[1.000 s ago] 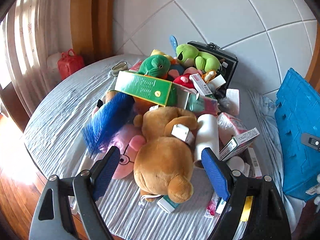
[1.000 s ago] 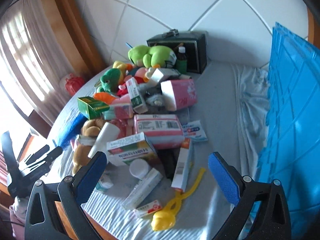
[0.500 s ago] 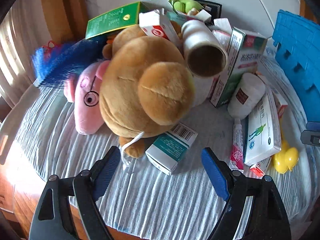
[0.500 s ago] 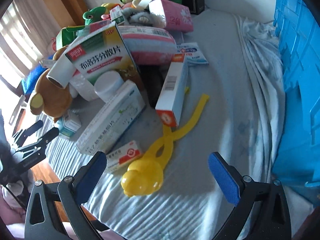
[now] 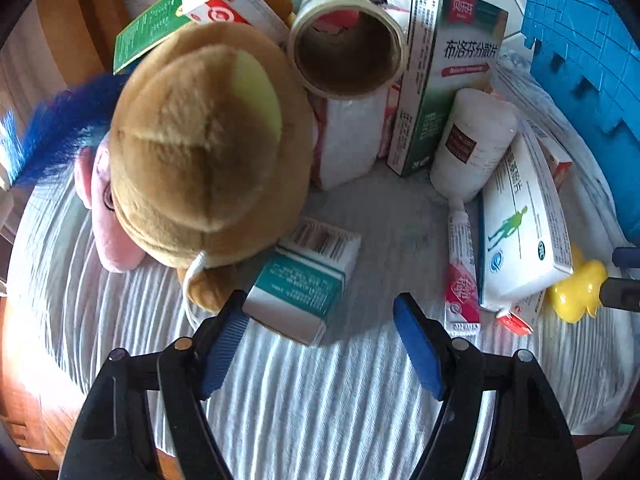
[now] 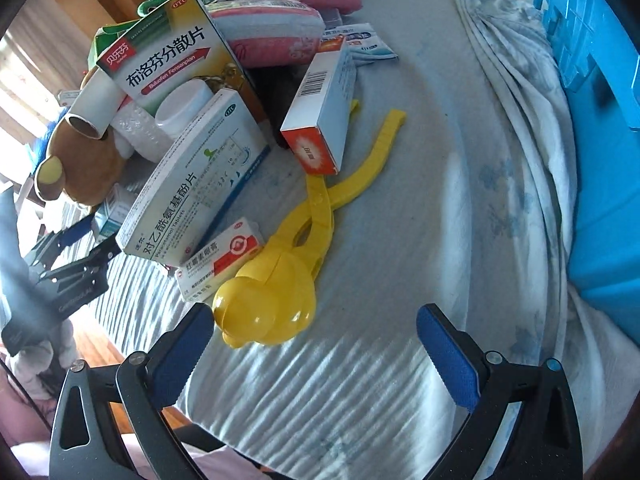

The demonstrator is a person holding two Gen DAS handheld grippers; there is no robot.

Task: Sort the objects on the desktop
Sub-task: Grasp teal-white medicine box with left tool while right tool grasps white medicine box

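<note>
Both grippers hang low over the cluttered table's striped cloth, pointing steeply down at the near edge of the pile.

The left gripper has its 2 blue-padded fingers closing around a small teal-and-white box. The left pad sits right at the box's near corner, while the right pad stands clear of it, so nothing is gripped yet. Just behind the box a brown plush bear leans over a pink plush toy, with a cardboard tube resting against the bear's back. To the right lie a white bottle, a thin pink tube and a flat white medicine box.

The right gripper stands wide, holding nothing. The round head of a yellow duck-shaped tongs lies between its pads, closer to the left one, not touching either as far as I can see. A small red-and-white box lies beside the duck head. A blue crate stands at the right edge of the table.
</note>
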